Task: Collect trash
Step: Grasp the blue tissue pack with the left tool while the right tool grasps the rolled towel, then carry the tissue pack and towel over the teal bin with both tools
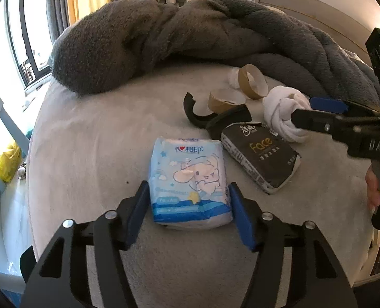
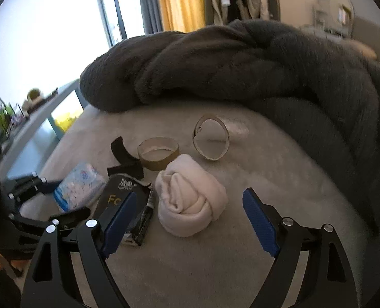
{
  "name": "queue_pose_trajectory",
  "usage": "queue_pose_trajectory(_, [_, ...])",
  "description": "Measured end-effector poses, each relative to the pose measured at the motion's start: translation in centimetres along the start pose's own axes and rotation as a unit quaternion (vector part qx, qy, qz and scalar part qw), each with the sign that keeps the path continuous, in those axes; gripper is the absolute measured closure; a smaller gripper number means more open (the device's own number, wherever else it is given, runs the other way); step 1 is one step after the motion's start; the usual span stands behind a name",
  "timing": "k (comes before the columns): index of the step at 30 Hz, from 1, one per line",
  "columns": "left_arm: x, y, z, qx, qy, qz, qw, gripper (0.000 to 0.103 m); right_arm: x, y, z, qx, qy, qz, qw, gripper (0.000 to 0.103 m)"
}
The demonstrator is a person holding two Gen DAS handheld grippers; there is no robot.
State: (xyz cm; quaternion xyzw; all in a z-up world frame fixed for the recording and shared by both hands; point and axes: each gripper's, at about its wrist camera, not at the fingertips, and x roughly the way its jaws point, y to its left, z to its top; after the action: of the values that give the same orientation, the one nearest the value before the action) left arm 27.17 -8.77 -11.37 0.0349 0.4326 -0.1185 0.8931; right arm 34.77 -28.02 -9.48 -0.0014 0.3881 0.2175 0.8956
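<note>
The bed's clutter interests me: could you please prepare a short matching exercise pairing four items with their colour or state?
Things:
1. tissue pack
2. Face pack
3. rolled cloth
4. tape ring

Descriptions:
A. black with gold lettering
B. standing on its edge
C. blue and white, between the left tongs' pads
D. white, in front of the open right tongs

Pairs: 1-C, 2-A, 3-D, 4-B

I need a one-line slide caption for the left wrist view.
Left gripper fingers flank a blue tissue pack on a bed.
</note>
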Motion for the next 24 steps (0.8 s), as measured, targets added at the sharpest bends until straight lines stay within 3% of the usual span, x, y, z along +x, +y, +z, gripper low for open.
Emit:
queue_pose_trajectory(6, [-0.5,0.3,-0.4,-0.008,-0.016,-0.003,0.9998,0.05,0.7,-1.2,0.4,0.034,0.009,0.006,0.999,0.018])
queue_pose_trajectory(8, [-0.8,0.5,-0.6,-0.014,-0.023,-0.004,0.9996,0.05,1.2,-1.5,0.3,0.045,0.017,0.011,0.999,0.029])
queue_pose_trajectory(24, [-5.3,5.4,-2.2,-0.069,-0.049,0.018,0.9962,0.051,1.9,-0.2,1.3,0.068,0.036,0.025,0.997,0.058])
